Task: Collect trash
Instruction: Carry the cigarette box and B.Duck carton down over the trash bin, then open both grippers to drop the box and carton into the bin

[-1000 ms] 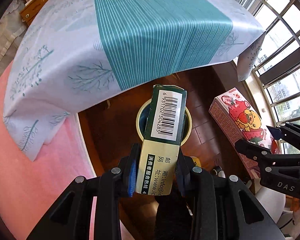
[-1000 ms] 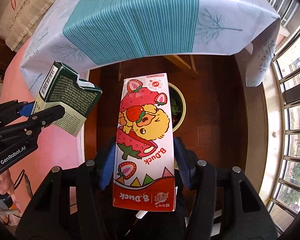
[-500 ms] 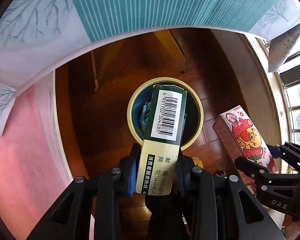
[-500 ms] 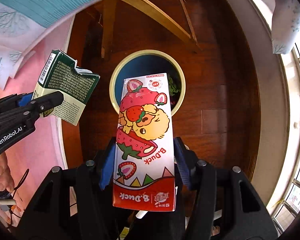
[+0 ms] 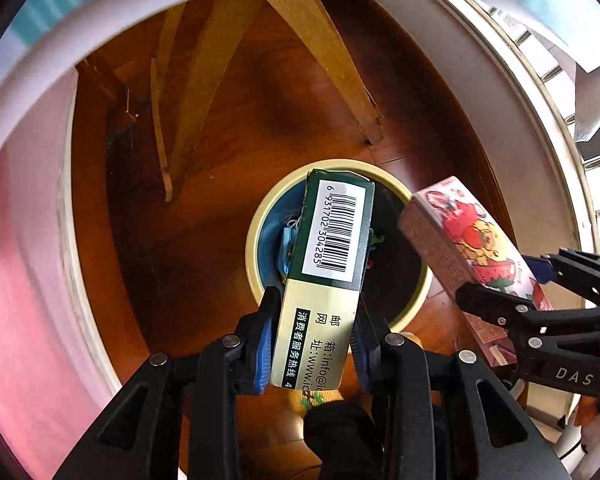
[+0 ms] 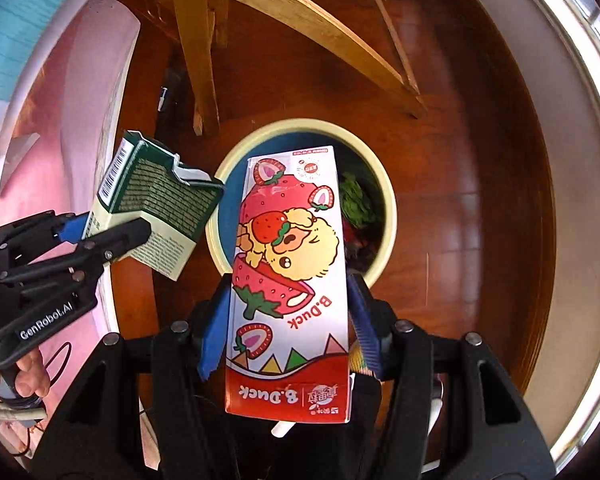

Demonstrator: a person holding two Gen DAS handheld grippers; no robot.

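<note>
Landmark: round waste bin point(image 5: 256, 248) with cream rim and blue inside, standing on dark wooden floor point(image 5: 228, 128) below slanted wooden table legs point(image 5: 324, 56).

- Left gripper point(image 5: 314, 330): clenched on green-and-cream carton point(image 5: 332, 248), blue pads pressed to both narrow sides. Barcode face up toward the camera, torn top end pointing down over the bin's mouth. Grasped at the base end, probably so that the free end leads into the bin on release. In the right wrist view, same carton point(image 6: 156, 208) seen just left of the bin rim, top flaps ripped open, so likely empty.
- Right gripper point(image 6: 288, 320): clenched on strawberry B.Duck carton point(image 6: 292, 264), pads against its long edges near the printed base. Far end reaching over the bin point(image 6: 384, 192), hiding much of the opening. In the left wrist view, same carton point(image 5: 460, 248) tilted, its near corner at the bin's right rim.
- Bin contents: green crumpled scrap point(image 6: 358, 204) at the right inside wall, blue scrap point(image 5: 288, 244) at the left inside wall; further dark items, too shadowed to name.
- A hand point(image 6: 8, 384) on the left gripper's handle, left of the bin.
- Both cartons lined up over one opening, apparently for dropping together or in quick turn. Neither yet inside.
- Risk: the wide strawberry carton spanning much of the mouth, possible catch on the rim or against the green carton.
</note>
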